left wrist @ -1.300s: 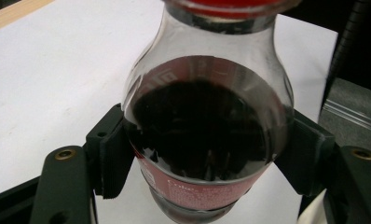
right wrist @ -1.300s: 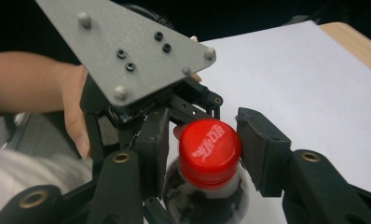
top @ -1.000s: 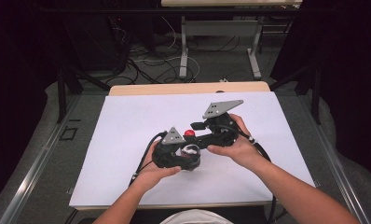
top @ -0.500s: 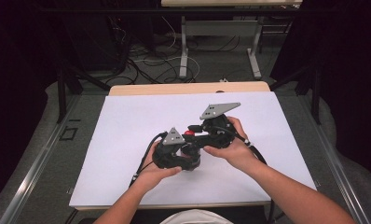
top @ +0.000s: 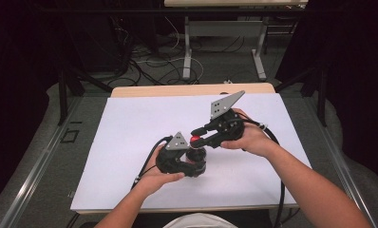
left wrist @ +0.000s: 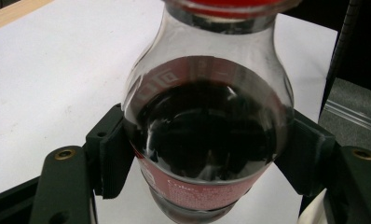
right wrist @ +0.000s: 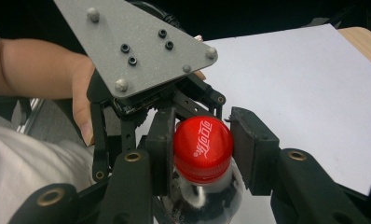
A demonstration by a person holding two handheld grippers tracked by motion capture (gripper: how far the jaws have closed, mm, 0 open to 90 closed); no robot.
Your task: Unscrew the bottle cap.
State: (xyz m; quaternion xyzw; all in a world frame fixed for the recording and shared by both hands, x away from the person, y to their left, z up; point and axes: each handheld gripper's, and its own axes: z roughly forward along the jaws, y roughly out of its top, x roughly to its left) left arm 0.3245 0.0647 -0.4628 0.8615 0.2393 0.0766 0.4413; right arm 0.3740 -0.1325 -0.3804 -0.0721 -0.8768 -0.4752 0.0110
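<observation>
A small clear bottle [left wrist: 207,135] of dark drink with a red label stands on the white sheet [top: 130,123]. My left gripper [left wrist: 207,161] is shut on its belly, one pad pressed against each side. In the high view the left gripper [top: 195,156] sits at table centre with the person's left hand behind it. The bottle's red cap [right wrist: 203,148] has white lettering on it. My right gripper [right wrist: 203,140] is shut on that cap from the side, both pads against its rim. In the high view the right gripper [top: 201,137] reaches in from the right to the red cap [top: 195,139].
The white sheet covers most of a wooden table [top: 177,90]. Black cables trail from both grippers toward the front edge. Beyond the far edge are table legs [top: 187,52] and loose wires on the floor. Grey floor runs along both sides.
The right hand has turned and lifted a little around the cap, its grey plate swinging up and right, and the red cap shows again. The left gripper and bottle stay put.
</observation>
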